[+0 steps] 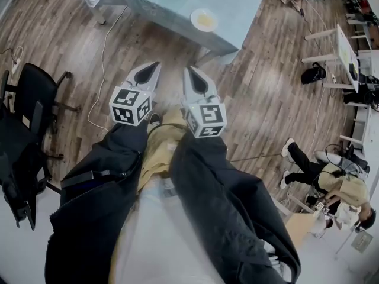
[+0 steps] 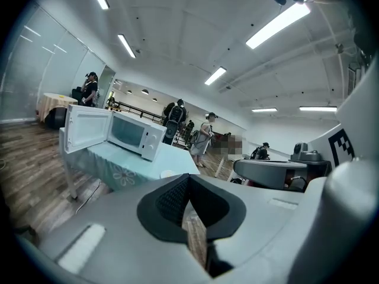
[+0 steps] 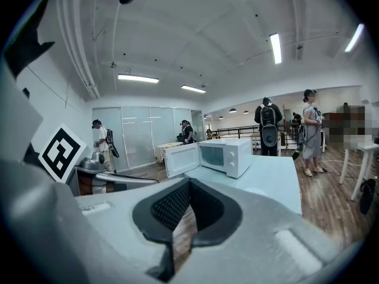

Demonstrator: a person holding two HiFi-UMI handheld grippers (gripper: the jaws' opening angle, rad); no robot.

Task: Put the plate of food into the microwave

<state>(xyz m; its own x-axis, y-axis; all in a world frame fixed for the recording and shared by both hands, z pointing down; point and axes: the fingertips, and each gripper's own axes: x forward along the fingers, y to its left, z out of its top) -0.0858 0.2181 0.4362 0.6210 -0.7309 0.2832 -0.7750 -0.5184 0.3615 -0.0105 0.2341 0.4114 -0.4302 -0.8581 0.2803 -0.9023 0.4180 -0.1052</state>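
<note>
A white plate of yellow food [image 1: 204, 20] lies near the front edge of the table with the pale blue cloth [image 1: 160, 5], ahead of both grippers. The white microwave [image 2: 135, 136] stands on that table with its door [image 2: 86, 128] swung open; it also shows in the right gripper view as the microwave [image 3: 228, 153]. The plate's rim [image 2: 168, 174] peeks over the left gripper. My left gripper [image 1: 156, 65] and right gripper [image 1: 188, 71] hang side by side above the wooden floor, short of the table. Both are shut with nothing held.
A black office chair [image 1: 31, 102] stands at the left. A cable [image 1: 104, 52] runs over the floor by the table leg. A person [image 1: 328, 179] crouches at the right near white desks [image 1: 346, 46]. Several people [image 3: 269, 126] stand behind the table.
</note>
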